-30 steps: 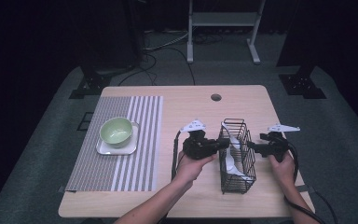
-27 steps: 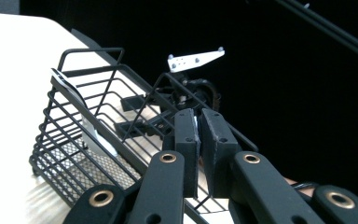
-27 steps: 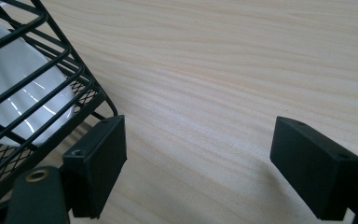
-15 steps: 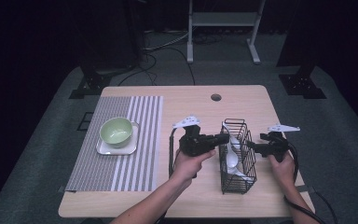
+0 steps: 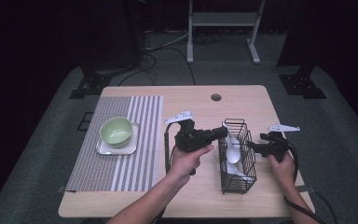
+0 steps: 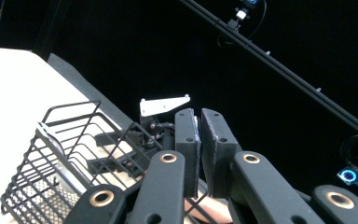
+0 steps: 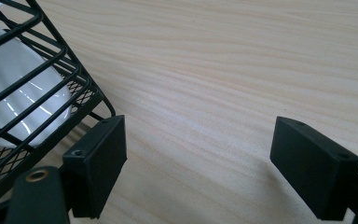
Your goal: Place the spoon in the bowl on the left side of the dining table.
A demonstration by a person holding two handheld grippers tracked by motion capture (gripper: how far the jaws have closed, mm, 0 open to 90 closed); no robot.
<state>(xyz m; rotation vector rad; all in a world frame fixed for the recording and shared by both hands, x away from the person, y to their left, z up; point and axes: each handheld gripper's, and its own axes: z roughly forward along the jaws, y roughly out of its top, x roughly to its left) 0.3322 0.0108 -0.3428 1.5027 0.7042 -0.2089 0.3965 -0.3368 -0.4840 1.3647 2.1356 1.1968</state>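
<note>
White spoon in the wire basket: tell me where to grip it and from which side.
Grip the white spoon by its handle tip, coming down from above: the handle leans up to the open top of the wire basket, the walls block the sides, and the bowl sits low inside.

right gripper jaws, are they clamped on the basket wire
No: in the right gripper view the right gripper stands wide open over bare table, beside the basket.

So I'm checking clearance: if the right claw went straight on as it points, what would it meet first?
Probably the wire basket: the right claw, jaws open, points at its side from close by. Depth is hard to judge.
</note>
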